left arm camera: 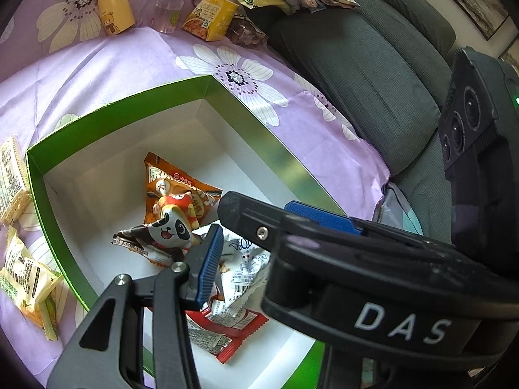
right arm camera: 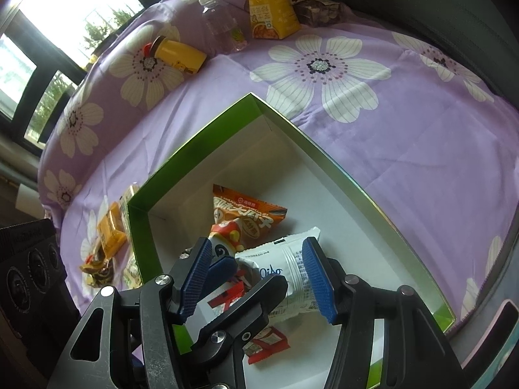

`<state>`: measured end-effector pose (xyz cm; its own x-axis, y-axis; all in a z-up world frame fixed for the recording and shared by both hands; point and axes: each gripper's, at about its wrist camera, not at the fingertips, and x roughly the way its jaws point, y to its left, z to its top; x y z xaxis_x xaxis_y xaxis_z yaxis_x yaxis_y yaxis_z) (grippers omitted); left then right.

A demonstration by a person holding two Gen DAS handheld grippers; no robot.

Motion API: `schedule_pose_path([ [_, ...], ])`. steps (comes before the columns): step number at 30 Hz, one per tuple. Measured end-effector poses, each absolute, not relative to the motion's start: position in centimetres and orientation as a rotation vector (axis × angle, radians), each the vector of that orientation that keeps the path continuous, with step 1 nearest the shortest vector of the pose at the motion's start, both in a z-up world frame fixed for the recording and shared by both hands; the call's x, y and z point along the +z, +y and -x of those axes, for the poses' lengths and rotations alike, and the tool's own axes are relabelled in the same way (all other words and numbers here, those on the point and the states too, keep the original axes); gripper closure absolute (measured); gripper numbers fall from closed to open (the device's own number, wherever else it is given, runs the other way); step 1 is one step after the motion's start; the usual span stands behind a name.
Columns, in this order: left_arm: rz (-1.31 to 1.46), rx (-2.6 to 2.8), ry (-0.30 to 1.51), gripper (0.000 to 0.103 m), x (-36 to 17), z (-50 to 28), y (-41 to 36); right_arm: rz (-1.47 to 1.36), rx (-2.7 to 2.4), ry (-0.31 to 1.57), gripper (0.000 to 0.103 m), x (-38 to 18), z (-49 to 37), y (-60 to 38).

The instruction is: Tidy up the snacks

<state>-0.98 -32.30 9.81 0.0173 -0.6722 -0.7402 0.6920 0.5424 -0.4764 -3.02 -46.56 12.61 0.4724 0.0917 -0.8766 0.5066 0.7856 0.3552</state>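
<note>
While both grippers are hanging nose-down over the green box (left arm camera: pixel 123 100), they are crossing each other inside its walls. The right gripper (right arm camera: pixel 256 253) is holding its blue pads apart, straddling the white packet (right arm camera: pixel 285 269). Its right-side pad is sitting at the packet's end, and its left-side pad is standing clear of it, so nothing is being clamped.

One finger of the left gripper (left arm camera: pixel 249 249) is poking into that gap, with its pad lying just beside the packet's other end. In the left wrist view only one left pad (left arm camera: pixel 207 259) is showing, because the right gripper's body is masking the other finger. I cannot tell whether the left jaws are gripping the packet or just sitting partly apart.

Snacks in the box are lying on the white floor:
- The orange packet (left arm camera: pixel 175 184) is lying toward the far corner.
- The panda packet (left arm camera: pixel 172 230) is overlapping its near edge.
- The white packet is sitting just beside the panda one.
- The red packet (left arm camera: pixel 227 334) is lying nearest the cameras, partly under the white one.

Outside the box, two pale yellow packets (left arm camera: pixel 26 278) and a cracker pack (left arm camera: pixel 11 178) are lying against its left wall on the purple floral sheet (left arm camera: pixel 129 58). A yellow flask (left arm camera: pixel 113 9), a clear bottle (left arm camera: pixel 168 0) and a yellow carton (left arm camera: pixel 211 16) are sitting well apart from the box at the far edge.
</note>
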Motion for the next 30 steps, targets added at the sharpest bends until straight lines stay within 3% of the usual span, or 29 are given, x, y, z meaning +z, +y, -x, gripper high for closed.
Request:
schedule_pose_path([
  [30, -0.009, -0.965, 1.083, 0.055, 11.6, 0.6, -29.5, -0.67, -0.289, 0.998, 0.044, 13.8, 3.8, -47.0],
])
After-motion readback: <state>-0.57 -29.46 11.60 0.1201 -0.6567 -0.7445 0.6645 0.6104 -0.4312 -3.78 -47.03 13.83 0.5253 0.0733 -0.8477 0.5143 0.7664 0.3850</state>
